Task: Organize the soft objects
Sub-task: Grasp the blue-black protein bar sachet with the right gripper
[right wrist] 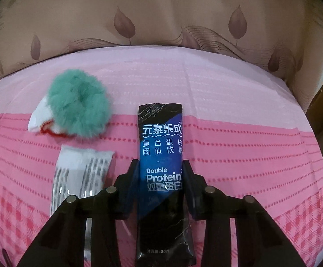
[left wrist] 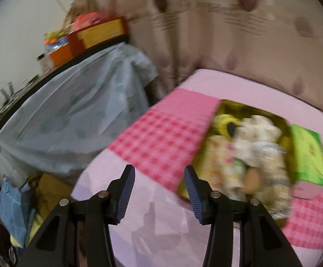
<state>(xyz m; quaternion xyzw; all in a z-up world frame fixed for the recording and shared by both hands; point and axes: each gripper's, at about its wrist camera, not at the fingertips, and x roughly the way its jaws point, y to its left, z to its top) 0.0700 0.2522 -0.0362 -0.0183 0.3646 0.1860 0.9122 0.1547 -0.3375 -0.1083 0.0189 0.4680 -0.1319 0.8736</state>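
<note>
In the right wrist view my right gripper is shut on a black and blue protein drink packet, which stands between the fingers above the pink bed cover. A fluffy green scrunchie lies to the left, partly on a small white pouch with red string. A white wrapped packet lies below it. In the left wrist view my left gripper is open and empty over the bed. A yellow-green box full of soft items sits to its right, blurred.
A green tissue pack lies right of the box. A table draped in pale blue cloth with boxes on top stands left of the bed. A beige leaf-patterned curtain hangs behind the bed. Bags lie on the floor.
</note>
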